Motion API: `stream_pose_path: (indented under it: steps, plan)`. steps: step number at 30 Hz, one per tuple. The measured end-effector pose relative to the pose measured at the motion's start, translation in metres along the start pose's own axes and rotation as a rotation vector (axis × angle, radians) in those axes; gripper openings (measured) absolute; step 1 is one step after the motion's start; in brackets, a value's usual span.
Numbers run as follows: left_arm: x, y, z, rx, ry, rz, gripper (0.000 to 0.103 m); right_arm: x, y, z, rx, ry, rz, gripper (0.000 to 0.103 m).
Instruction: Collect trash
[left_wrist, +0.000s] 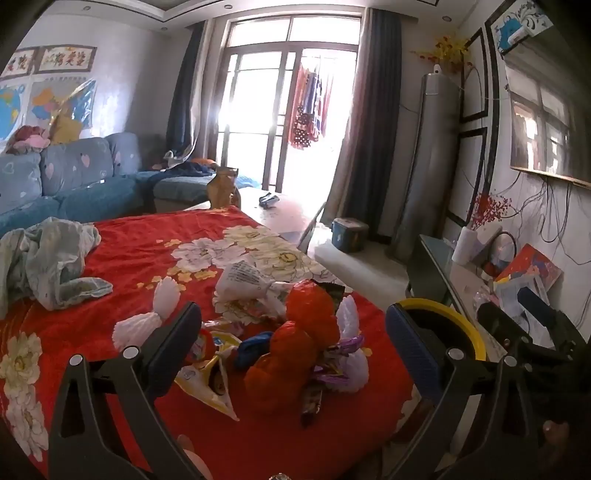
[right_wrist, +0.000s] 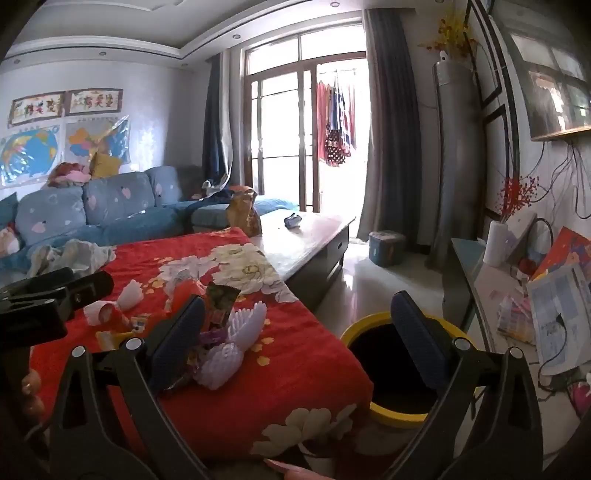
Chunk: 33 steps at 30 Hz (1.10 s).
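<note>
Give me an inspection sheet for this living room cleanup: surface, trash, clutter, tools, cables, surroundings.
Surface: red floral cloth covers the table, rumpled.
Job's things: wrapper pile with orange bags, white foam fruit nets; yellow-rimmed bin on the floor beside the table, dark inside.
Clutter: pale crumpled cloth at the far left of the table.
Tools: left tool open, wrappers ahead between its fingers, not gripped; right tool open, holding nothing.
Cables: wires hang on the right wall.
Surroundings: blue sofa, bright balcony door, cluttered side shelf.
</note>
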<state>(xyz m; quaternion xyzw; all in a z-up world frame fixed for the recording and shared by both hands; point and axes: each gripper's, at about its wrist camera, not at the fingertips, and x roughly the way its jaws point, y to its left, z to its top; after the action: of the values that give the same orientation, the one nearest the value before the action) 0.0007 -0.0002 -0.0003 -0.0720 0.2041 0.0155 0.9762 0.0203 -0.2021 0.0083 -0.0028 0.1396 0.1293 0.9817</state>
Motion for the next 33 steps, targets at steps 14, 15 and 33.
stream_pose_path:
  steps: [14, 15, 33]
  plan:
    - [0.000, -0.001, 0.000, 0.008, -0.015, -0.004, 0.097, -0.006, -0.012, 0.013, 0.020, -0.027, -0.005, 0.092]
    - [0.000, 0.000, 0.000, 0.007, -0.015, -0.003, 0.097, -0.005, -0.014, 0.014, 0.021, -0.027, -0.003, 0.092]
    - [0.001, -0.007, 0.003, 0.011, -0.021, -0.004, 0.097, -0.011, -0.004, 0.010, 0.014, -0.047, -0.019, 0.092]
